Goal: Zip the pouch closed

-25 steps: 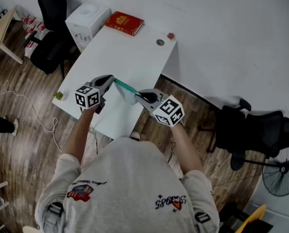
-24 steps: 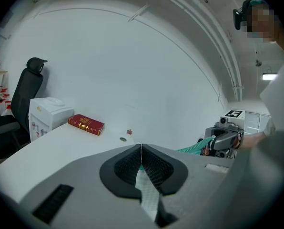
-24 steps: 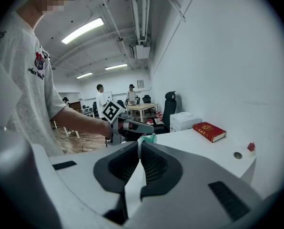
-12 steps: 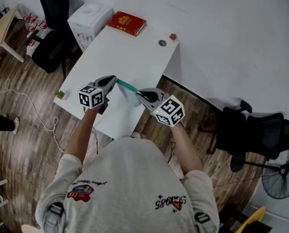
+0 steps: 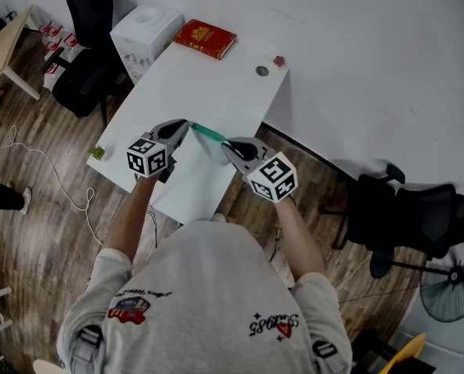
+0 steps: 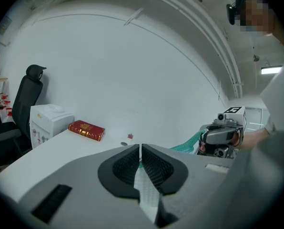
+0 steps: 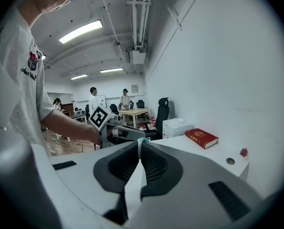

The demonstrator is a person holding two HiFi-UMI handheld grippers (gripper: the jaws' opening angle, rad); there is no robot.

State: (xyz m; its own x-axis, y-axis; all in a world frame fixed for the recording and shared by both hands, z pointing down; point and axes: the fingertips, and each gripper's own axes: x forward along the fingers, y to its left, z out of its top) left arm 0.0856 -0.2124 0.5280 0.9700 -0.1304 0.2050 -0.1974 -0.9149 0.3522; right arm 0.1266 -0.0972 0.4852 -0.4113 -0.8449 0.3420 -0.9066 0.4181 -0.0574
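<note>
the left gripper (image 5: 187, 125) is clamped tight on one end of the pouch (image 5: 206, 136), pale mesh pinched between its pads. the right gripper (image 5: 226, 143) is closed on the other end, a green tip showing just above its jaws. the pouch is stretched between the two sets of fingers, its green top edge running from one to the other, held up over the near part of a white table (image 5: 216, 84).

beyond the fingers, at the table's far end, lie a red book (image 5: 204, 37), a small round fitting (image 5: 261, 71) and a tiny red object (image 5: 279, 61). a white box-like appliance (image 5: 142, 29) stands off the far left corner beside a black chair (image 5: 80, 61). another black chair (image 5: 411, 213) and a fan (image 5: 452, 287) sit well to the right of the grippers on a wood floor (image 5: 37, 209). a white wall (image 5: 372, 68) runs behind the table.

the zip pull cannot be made out in any view. most of the pouch's body is hidden by the jaws, and the fan is cut off at the frame's edge.
</note>
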